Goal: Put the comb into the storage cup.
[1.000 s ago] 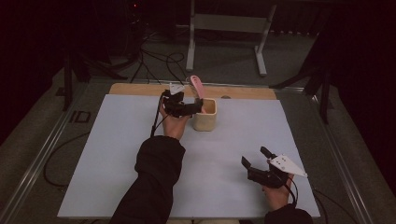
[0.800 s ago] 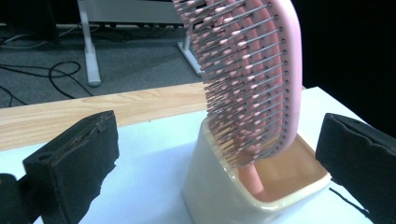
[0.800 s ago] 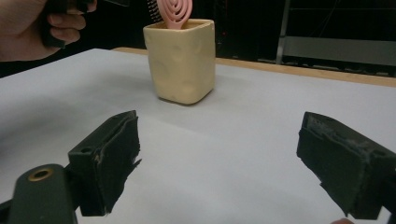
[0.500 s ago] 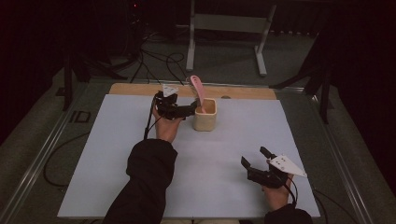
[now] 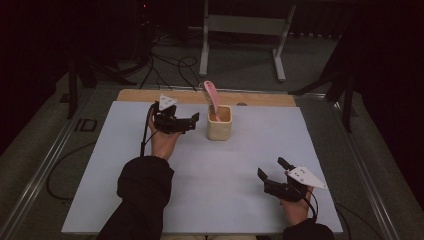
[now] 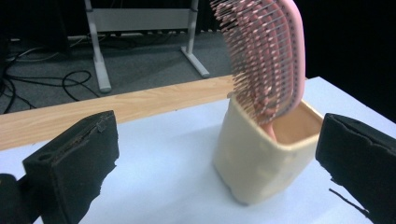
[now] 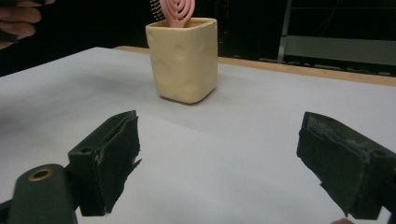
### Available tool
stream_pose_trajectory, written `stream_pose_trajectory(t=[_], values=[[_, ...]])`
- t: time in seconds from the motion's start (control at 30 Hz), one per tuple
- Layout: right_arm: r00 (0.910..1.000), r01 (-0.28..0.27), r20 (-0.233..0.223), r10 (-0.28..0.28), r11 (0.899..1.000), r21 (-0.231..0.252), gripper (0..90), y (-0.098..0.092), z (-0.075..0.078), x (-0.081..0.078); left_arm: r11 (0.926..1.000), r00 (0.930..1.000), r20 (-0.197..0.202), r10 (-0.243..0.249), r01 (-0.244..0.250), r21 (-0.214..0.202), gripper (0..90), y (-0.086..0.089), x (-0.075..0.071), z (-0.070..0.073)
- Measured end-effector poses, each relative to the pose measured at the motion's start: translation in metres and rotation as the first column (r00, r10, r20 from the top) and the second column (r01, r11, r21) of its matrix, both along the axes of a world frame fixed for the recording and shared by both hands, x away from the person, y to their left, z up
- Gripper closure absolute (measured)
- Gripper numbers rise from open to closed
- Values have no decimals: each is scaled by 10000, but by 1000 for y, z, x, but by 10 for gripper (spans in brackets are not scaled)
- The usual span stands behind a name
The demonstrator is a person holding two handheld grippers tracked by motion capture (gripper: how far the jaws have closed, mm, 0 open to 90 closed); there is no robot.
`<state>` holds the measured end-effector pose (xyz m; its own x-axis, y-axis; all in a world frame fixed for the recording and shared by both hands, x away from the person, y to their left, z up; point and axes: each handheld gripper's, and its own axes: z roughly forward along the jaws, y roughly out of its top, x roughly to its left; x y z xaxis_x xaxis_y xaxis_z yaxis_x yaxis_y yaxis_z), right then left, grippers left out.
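Observation:
A cream square cup stands on the white mat near the back middle. A pink hairbrush stands upright in it, bristle head up. My left gripper is open just left of the cup, jaws pointing at it, a small gap between. In the left gripper view the cup and the brush sit ahead, between the wide-apart jaws of the left gripper. My right gripper is open and empty near the front right. In the right gripper view, the right gripper faces the distant cup.
A wooden strip runs along the mat's far edge. Behind the table stand a grey metal frame and floor cables. A metal rail borders the table at left.
My left gripper has drawn back to the left, away from the cup. The cup, the brush and the right gripper have stayed put.

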<state>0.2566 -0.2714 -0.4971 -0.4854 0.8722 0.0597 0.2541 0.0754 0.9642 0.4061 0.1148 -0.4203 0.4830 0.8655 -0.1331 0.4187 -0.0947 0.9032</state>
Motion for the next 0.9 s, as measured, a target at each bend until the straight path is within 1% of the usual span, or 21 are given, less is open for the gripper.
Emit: stream_pose_trajectory(t=[0.03,0.07,0.1,0.2,0.33,0.4,0.43,0.47,0.5,0.63,0.67,0.73,0.83,0.9], values=[[10000,0,0,0,10000,0,128,0,0,0,10000,10000,0,0,0,0,3,0,0,0],[10000,-20,-1,20,10000,-7,128,0,0,0,10000,10000,28,-24,23,95,3,8,-6,-1],[10000,-39,-15,39,10000,-1,129,0,0,0,9999,10000,69,13,-14,164,3,12,-10,-2],[10000,-50,-26,50,10000,-26,129,1,0,0,9993,9997,197,142,-149,345,3,22,-21,-6],[9999,-86,-64,86,10000,-48,128,2,-1,0,9980,9993,324,186,-205,590,3,35,-36,-14],[9999,-101,-85,100,9999,-45,127,3,-1,0,9980,9992,365,165,-187,607,3,41,-44,-19],[9999,-101,-115,101,9999,-45,127,3,-1,0,9980,9992,365,165,-187,607,3,41,-44,-19],[9999,-122,-118,121,9999,-71,126,3,-1,1,9980,9991,377,189,-211,594,3,48,-53,-24],[9998,-134,-122,133,9999,-76,126,3,-1,1,9979,9991,391,173,-197,619,3,51,-57,-27],[9996,-132,-236,131,9999,-45,126,3,-1,1,9945,9989,428,169,-212,1022,3,62,-74,-36],[9996,-130,-253,129,9999,-34,125,3,-1,1,9941,9989,436,196,-242,1061,3,66,-78,-38],[9996,-135,-238,134,9999,-39,125,4,-1,2,9949,9986,466,253,-297,964,3,74,-86,-41],[9996,-134,-242,131,9999,-105,118,5,0,2,9972,9983,476,346,-376,649,3,87,-96,-47],[9997,-135,-228,131,9998,-134,116,5,0,4,9969,9979,538,360,-396,677,3,95,-105,-51]])
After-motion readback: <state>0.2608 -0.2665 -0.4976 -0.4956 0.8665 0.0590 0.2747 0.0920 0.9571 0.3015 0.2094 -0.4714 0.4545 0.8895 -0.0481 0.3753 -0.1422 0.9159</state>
